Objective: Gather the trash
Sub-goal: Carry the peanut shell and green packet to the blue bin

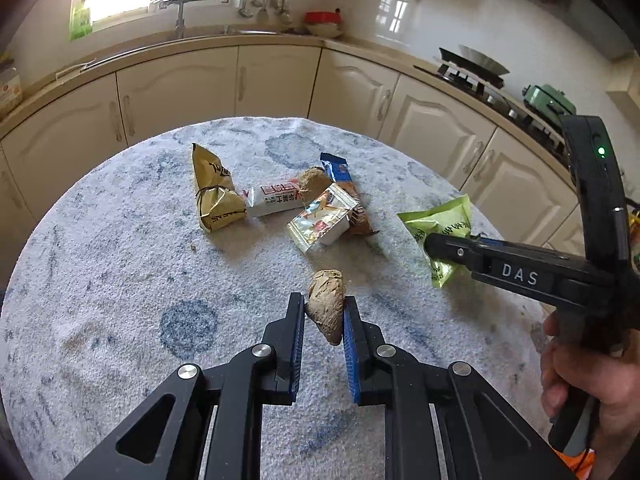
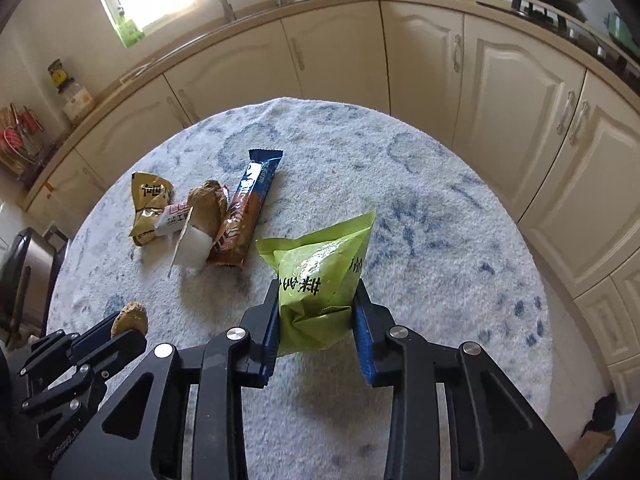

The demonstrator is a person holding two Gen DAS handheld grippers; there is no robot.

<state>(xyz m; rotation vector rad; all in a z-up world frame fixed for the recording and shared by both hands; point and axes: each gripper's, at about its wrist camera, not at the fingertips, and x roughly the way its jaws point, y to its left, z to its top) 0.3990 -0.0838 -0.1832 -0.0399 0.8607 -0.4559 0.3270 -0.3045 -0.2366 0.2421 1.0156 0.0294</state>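
Note:
My left gripper (image 1: 323, 300) is shut on a brown crumpled paper lump (image 1: 326, 312), held just above the cloth-covered round table (image 1: 120, 280). My right gripper (image 2: 318, 286) is shut on a green snack bag (image 2: 320, 256), with both pads pressing its sides. In the left wrist view that green bag (image 1: 444, 220) hangs at the right. Mid-table lie a gold wrapper (image 1: 214, 196), a white wrapper (image 1: 272, 200), a second brown lump (image 1: 314, 184), a blue-brown bar wrapper (image 1: 344, 188) and a foil-lidded white cup (image 1: 320, 224).
Cream cabinets (image 1: 180, 92) curve behind the table, with a sink tap (image 1: 180, 16) and a stove (image 1: 472, 76) on the counter. A person's hand (image 1: 580, 364) holds the right gripper's handle. A metal bin (image 2: 24, 272) stands left of the table.

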